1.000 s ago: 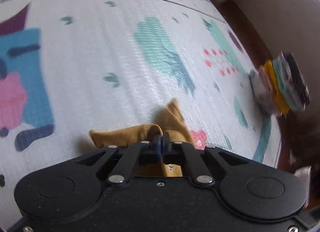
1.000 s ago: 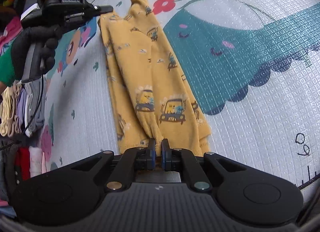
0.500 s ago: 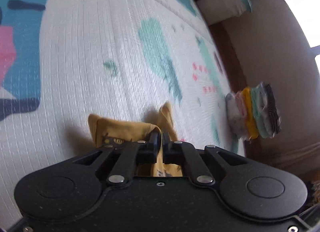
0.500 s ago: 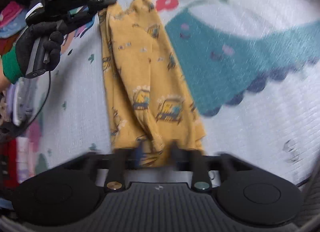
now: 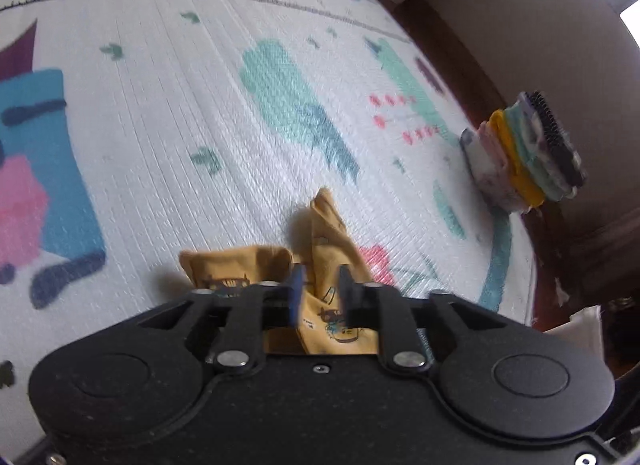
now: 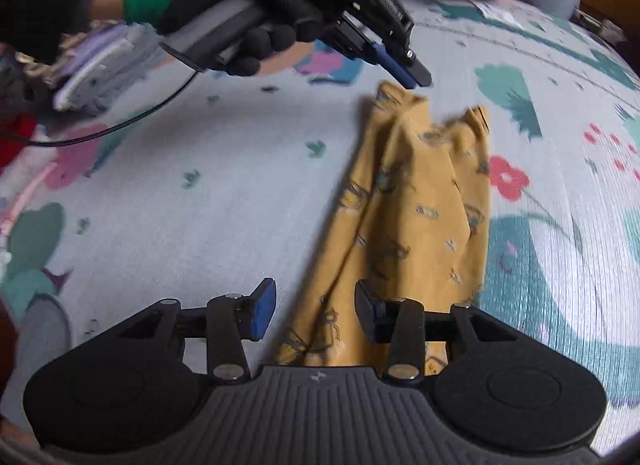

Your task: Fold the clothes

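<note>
Yellow garment point(image 6: 420, 217) lies rumpled on play mat point(image 6: 200, 201), running 6 to 12 o'clock in right view. Right gripper point(image 6: 316, 307) jaws apart, closing, cloth edge between, unpinched. Left gripper point(image 5: 320, 293) opening above far hem, nothing gripped. Folded stack point(image 5: 524, 153) at 3 o'clock.

Left gripper point(image 5: 320, 285): black two-finger unit w/ blue pads, angled down; jaws opening, modest gap, mustard-yellow printed garment point(image 5: 328, 249) betw. them, pads not pressing it. Same unit in right wrist view point(image 6: 412, 77): tips just above garment's far corner.
Left hand point(image 6: 248, 5): black glove, green cuff, wrapped round gripper's handle.
Right gripper point(image 6: 316, 305): black, blue pads, angled down; jaws closing, wide gap, garment edge below, nothing gripped.
</note>
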{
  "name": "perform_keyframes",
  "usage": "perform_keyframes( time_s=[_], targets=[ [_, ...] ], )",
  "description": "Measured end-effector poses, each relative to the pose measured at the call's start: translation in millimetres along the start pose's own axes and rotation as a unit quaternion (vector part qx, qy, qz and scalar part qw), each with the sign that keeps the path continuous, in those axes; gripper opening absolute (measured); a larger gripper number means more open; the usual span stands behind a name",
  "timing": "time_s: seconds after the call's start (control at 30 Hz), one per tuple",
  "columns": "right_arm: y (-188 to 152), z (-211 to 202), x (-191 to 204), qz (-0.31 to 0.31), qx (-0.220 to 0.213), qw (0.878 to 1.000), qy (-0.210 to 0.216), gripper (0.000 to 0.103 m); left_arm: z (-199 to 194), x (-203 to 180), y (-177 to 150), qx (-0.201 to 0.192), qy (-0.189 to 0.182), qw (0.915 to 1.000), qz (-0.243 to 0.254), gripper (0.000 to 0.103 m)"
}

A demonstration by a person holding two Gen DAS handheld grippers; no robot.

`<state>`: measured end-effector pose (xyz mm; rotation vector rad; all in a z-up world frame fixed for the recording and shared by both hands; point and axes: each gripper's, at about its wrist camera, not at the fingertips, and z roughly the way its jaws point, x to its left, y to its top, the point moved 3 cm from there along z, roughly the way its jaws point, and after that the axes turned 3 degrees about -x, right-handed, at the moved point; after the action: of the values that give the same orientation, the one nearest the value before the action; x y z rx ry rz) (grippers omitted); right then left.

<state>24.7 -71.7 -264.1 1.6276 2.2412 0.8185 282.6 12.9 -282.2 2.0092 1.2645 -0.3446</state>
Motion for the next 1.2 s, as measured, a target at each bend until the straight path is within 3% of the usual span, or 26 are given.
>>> perform_keyframes(
  time_s=[0.1, 0.13, 0.23, 0.47, 0.57, 0.63, 0.7, 0.8, 0.87, 0.93, 1.03, 1.13, 1.2],
  targets=[
    [-9.7, 14.7, -2.4, 0.002, 0.029, 0.999, -0.020, 0.040, 12.4, 1.5, -3.7, 0.006, 0.005, 0.9999, -0.011, 0.027],
    [-12.5, 16.0, -2.0, -0.003, 0.036, 0.999, -0.020, 0.028, 14.5, 2.6, -4.2, 0.007, 0.004, 0.9999, -0.014, 0.027],
    [-17.7, 14.5, -1.9, -0.016, 0.050, 0.998, -0.021, 0.009, 18.2, 6.9, -5.8, 0.011, 0.009, 0.9997, -0.021, 0.027],
    [-11.0, -3.2, 7.6, -0.042, 0.043, 0.998, 0.025, 0.003, 18.4, 13.7, -6.0, 0.015, 0.015, 0.9993, -0.032, 0.027],
    [-13.3, 7.1, 14.3, -0.048, 0.083, 0.995, 0.040, 0.006, 19.1, 14.6, -6.1, 0.017, 0.015, 0.9991, -0.035, 0.027],
    [-15.4, 13.1, 12.8, -0.038, 0.096, 0.994, 0.041, 0.030, 18.2, 13.1, -3.9, 0.016, 0.020, 0.9992, -0.029, 0.027],
    [-12.9, 2.8, 12.7, -0.038, 0.061, 0.997, 0.042, 0.037, 14.3, 11.7, -2.6, 0.014, 0.019, 0.9995, -0.022, 0.027],
    [-11.8, -4.5, 13.8, -0.052, 0.032, 0.998, 0.025, 0.037, 3.5, 5.6, 0.9, 0.007, 0.023, 0.9996, 0.012, 0.027],
    [-17.0, 4.1, 10.8, -0.055, 0.058, 0.997, 0.019, 0.038, -4.3, -6.3, 3.4, 0.001, 0.028, 0.9972, 0.070, 0.027],
    [-24.2, 10.8, 1.7, -0.035, 0.084, 0.996, 0.021, 0.039, -6.1, -22.6, 0.5, 0.009, 0.006, 0.9924, 0.122, 0.027],
    [-31.8, -7.3, -2.8, -0.031, 0.048, 0.998, 0.005, 0.041, 3.5, -45.2, -14.7, 0.041, -0.015, 0.9797, 0.196, 0.027],
    [-45.3, -10.6, -9.6, -0.011, 0.075, 0.997, -0.001, 0.045, 25.6, -52.0, -35.5, 0.074, 0.039, 0.9629, 0.257, 0.027],
    [-51.0, -18.5, -10.6, -0.007, 0.076, 0.997, -0.001, 0.045, 24.4, -55.6, -37.6, 0.076, 0.047, 0.9621, 0.257, 0.027]
  ],
)
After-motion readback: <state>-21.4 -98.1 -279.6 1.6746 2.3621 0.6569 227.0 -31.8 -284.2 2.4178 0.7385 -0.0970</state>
